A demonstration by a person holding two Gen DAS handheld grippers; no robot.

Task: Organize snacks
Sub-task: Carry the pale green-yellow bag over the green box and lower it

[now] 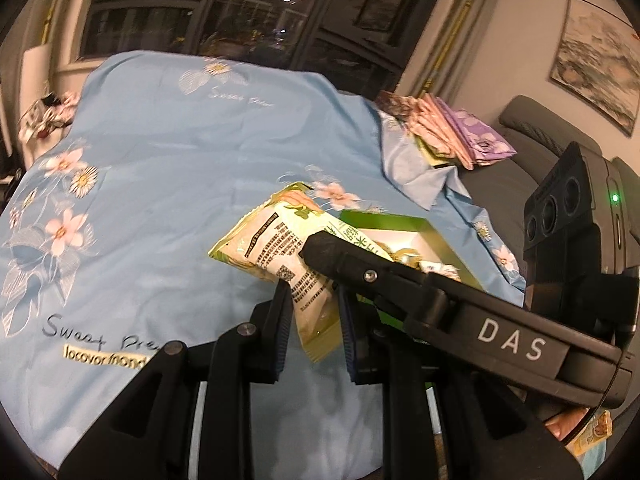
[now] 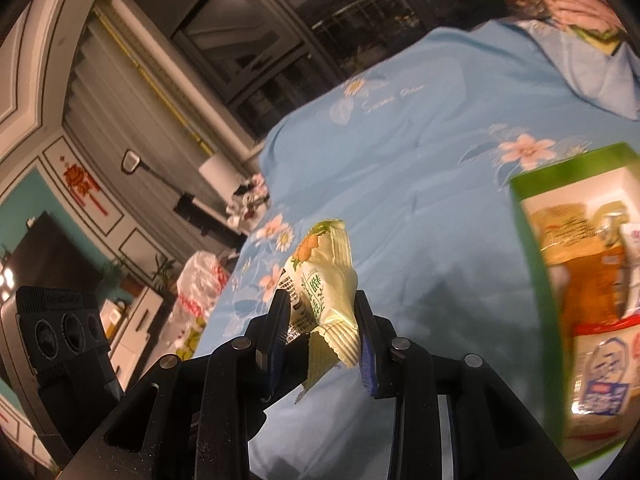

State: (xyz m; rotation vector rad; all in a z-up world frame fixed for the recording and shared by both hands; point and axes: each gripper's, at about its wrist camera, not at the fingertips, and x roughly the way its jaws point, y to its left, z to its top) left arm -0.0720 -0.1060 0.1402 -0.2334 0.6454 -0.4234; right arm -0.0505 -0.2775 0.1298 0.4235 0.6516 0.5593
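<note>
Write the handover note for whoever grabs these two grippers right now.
Left gripper: shut on the pale green snack packet, at one end.
Right gripper: shut on the same packet, at the other end; it reaches in from the right.
Green box sits open on the blue floral sheet, several snacks already inside.
Left to do: carry this packet to the box and release. No other loose snacks are clearly visible.

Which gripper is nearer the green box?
Right. The right gripper has the green box close beside it; the left gripper sits farther back, with the right gripper crossing between.
</note>
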